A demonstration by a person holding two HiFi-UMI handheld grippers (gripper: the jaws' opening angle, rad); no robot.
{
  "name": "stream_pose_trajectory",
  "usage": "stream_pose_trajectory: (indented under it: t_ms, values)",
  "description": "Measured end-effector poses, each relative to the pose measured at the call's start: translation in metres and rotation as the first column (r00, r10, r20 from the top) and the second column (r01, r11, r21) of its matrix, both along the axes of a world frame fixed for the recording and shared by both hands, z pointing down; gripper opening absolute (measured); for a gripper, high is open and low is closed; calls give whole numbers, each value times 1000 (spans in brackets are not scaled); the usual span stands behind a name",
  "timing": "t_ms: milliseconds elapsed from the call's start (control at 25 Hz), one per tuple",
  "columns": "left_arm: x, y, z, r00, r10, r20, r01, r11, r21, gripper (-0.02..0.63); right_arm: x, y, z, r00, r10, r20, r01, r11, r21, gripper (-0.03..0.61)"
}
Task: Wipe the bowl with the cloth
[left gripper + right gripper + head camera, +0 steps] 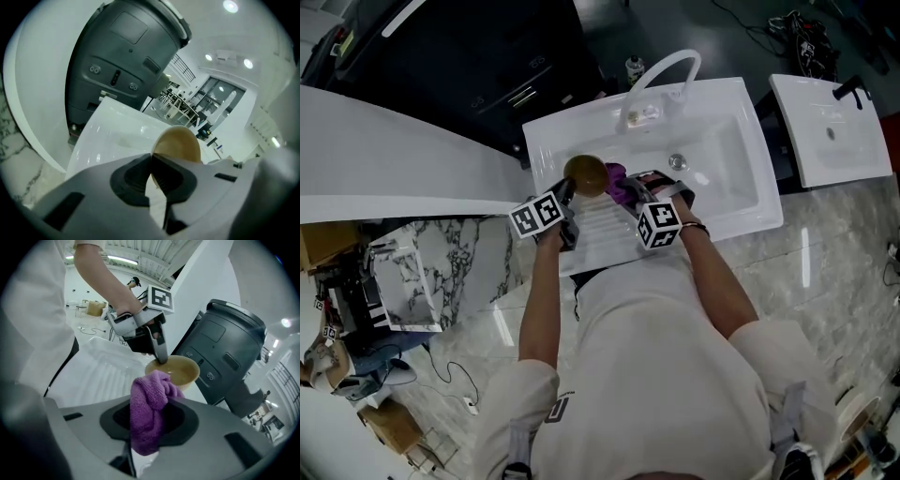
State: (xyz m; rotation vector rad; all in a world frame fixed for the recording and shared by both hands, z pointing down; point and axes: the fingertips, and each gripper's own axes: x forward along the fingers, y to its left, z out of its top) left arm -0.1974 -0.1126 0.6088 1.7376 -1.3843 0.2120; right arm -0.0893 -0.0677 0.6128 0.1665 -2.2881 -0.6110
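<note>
Two claws over white ceramic sink [727, 155]. Left claw [152, 164] pinched on rim of tan round wooden bowl [179, 143], held over sink's ribbed drainboard. Right claw [150, 420] clamped on purple terry cloth [149, 397], just beside bowl.

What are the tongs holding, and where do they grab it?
Left tongs pinch the brown bowl by its rim. Right tongs squeeze the purple cloth at its bunched middle.

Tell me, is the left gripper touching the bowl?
Touching. The right gripper view shows the left gripper pinching the bowl by its rim.
</note>
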Motion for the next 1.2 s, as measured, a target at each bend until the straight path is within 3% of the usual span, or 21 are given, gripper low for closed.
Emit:
stream_pose_trajectory:
  t_ms: [80, 160, 360, 440, 520, 720, 840, 1040, 1200]
  values:
    - [-5, -6, -8, 995, -18, 100, 13, 999, 43, 18, -10, 6, -4, 999, -16, 29, 17, 1000, -26, 95]
    - [-9, -8, -16, 989, -59, 132, 49, 996, 78, 21, -14, 4, -14, 997, 4, 73, 0, 999, -54, 95]
    - [-5, -14, -28, 985, -169, 43, 162, 977, 135, 17, -21, 12, -21, 996, -23, 86, 33, 993, -113, 95]
    - [4, -15, -27, 986, -160, 52, 151, 978, 143, 17, -29, 21, -23, 994, -56, 94, 66, 992, -108, 95]
    - [12, -14, -23, 984, -140, 110, 123, 981, 149, 17, -33, 21, -31, 991, -53, 123, 64, 994, -88, 95]
    - [37, -3, -22, 956, -37, 293, -11, 987, 161, 17, -27, -11, -52, 978, 77, 196, -74, 997, -21, 95]
    - [54, 4, -24, 940, -3, 341, -50, 988, 148, 17, -23, -24, -49, 977, 127, 173, -136, 990, 41, 95]
    - [80, 11, -21, 942, 41, 332, -81, 991, 110, 17, -11, -41, -34, 983, 176, 53, -182, 969, 168, 95]
    - [74, 8, -21, 944, 11, 329, -48, 993, 104, 15, -3, -53, -22, 967, 251, -41, -236, 945, 226, 95]
